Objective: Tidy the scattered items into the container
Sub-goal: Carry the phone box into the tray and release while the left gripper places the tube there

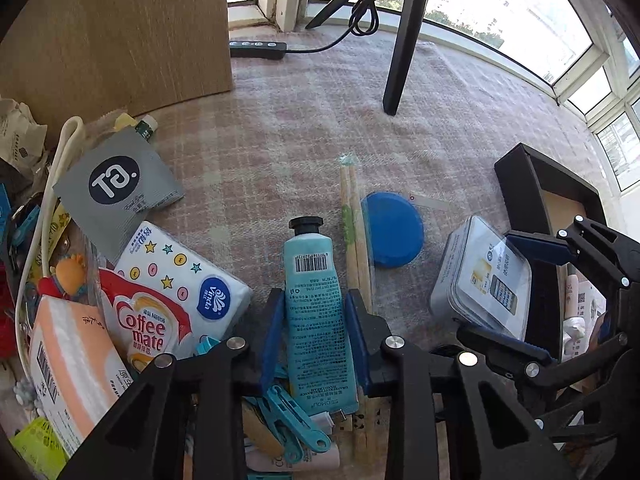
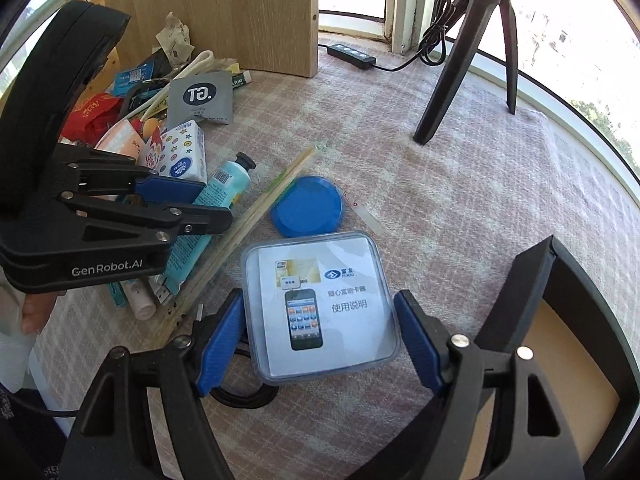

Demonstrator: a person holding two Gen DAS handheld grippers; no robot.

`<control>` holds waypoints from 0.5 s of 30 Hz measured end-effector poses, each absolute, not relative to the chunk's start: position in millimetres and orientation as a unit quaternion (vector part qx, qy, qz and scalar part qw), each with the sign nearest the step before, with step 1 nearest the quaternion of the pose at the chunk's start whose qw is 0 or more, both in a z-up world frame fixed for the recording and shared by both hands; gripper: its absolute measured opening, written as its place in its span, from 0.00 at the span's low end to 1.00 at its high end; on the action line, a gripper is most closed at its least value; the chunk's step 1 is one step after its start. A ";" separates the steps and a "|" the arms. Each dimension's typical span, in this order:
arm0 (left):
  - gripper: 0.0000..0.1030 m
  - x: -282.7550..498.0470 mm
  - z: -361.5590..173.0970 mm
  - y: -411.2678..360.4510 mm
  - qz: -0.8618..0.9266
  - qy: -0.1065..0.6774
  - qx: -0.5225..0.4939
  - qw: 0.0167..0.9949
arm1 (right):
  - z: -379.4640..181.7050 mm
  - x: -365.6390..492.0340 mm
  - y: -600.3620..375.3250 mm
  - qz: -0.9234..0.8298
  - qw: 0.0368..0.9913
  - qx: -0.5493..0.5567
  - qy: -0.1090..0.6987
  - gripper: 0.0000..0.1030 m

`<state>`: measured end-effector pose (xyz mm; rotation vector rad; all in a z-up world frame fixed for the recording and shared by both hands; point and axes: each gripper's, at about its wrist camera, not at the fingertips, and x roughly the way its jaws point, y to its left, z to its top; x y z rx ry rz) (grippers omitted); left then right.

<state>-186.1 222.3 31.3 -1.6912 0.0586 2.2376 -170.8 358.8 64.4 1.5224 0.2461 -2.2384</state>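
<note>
At nine o'clock on the checked surface (image 2: 460,184) lies the heap of scattered items; at its inner edge the left gripper (image 1: 316,312) straddles the turquoise hand-cream tube (image 1: 316,304), its blue pads narrowed right against the tube's sides, seemingly clamped on it. Toward the centre lie wrapped chopsticks (image 1: 354,240) and a blue lid (image 1: 394,229). The right gripper (image 2: 320,340) stands wide around the clear plastic case (image 2: 320,308), pads just clear of its edges. The black container (image 2: 576,344) waits at four o'clock. Judged step: picking up. Next, the right gripper must close, then each load lifts and swings over the container's rim.
</note>
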 end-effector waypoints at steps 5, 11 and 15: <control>0.28 -186.4 42.8 223.4 0.796 0.020 -0.581 0.170 | 80.4 -163.6 369.2 -0.820 0.192 0.535 0.075 0.71; 0.28 -178.8 67.4 229.5 0.808 0.026 -0.559 0.183 | 90.2 -153.3 389.9 -0.831 0.170 0.526 0.060 0.71; 0.28 -170.5 88.7 245.2 0.813 0.035 -0.543 0.206 | 102.2 -149.5 410.2 -0.840 0.147 0.521 0.044 0.71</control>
